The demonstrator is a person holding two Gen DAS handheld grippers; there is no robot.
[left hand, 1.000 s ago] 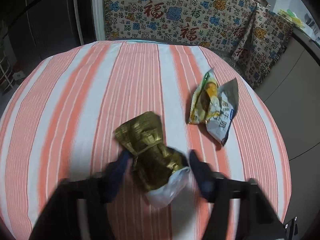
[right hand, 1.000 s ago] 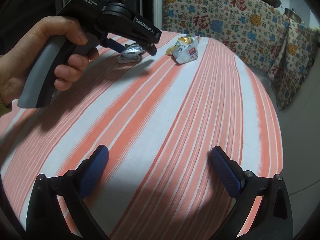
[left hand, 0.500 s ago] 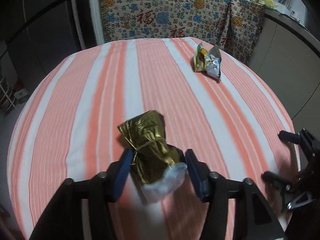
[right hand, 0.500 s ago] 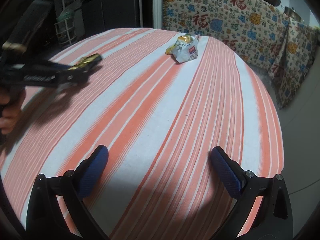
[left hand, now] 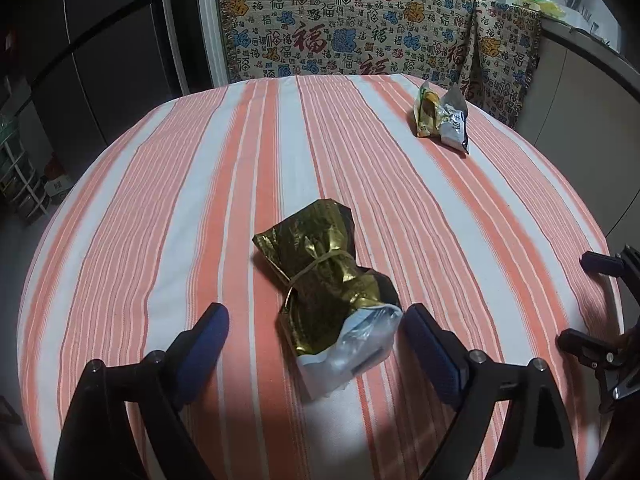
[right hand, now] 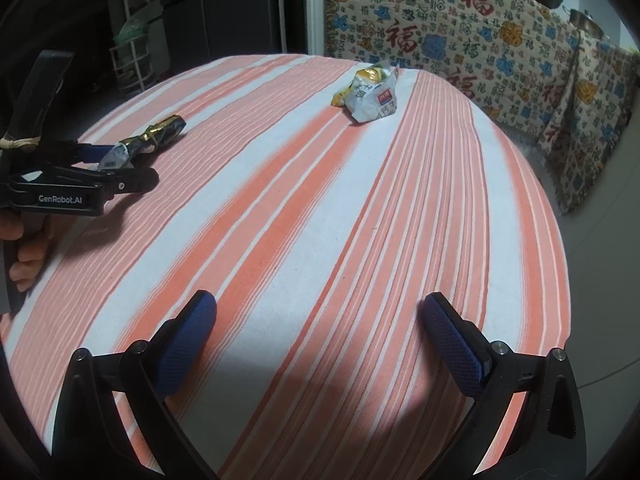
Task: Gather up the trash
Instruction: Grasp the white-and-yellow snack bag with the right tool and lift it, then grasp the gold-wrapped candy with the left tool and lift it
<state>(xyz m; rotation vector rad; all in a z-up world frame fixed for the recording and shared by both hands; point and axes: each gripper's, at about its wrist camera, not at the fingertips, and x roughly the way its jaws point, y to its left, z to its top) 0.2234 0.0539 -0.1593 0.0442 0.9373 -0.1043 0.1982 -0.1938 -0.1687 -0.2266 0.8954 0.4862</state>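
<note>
A crumpled gold wrapper (left hand: 324, 272) tied with a rubber band, with clear plastic at its near end, lies on the orange-and-white striped tablecloth (left hand: 160, 200). My left gripper (left hand: 316, 316) straddles it with its jaws opening, both blue pads clear of the wrapper. In the right wrist view the gold wrapper (right hand: 164, 130) lies flat in front of the left gripper (right hand: 132, 162). A yellow and silver snack wrapper (left hand: 440, 118) (right hand: 370, 94) rests near the far edge. My right gripper (right hand: 320, 306) hovers open over bare cloth, and also shows at the right edge (left hand: 588, 302).
A patterned cloth (left hand: 340, 32) drapes furniture behind the round table. Dark cabinet doors (left hand: 100, 60) stand at the left with a white rack (right hand: 132, 64) beside them. A counter (left hand: 580, 80) runs along the right. A person's hand (right hand: 24, 256) holds the left gripper.
The left gripper carried the gold wrapper from beside the other wrapper to the table's near left, then spread its jaws; the wrapper now lies free. The right gripper stayed put.
</note>
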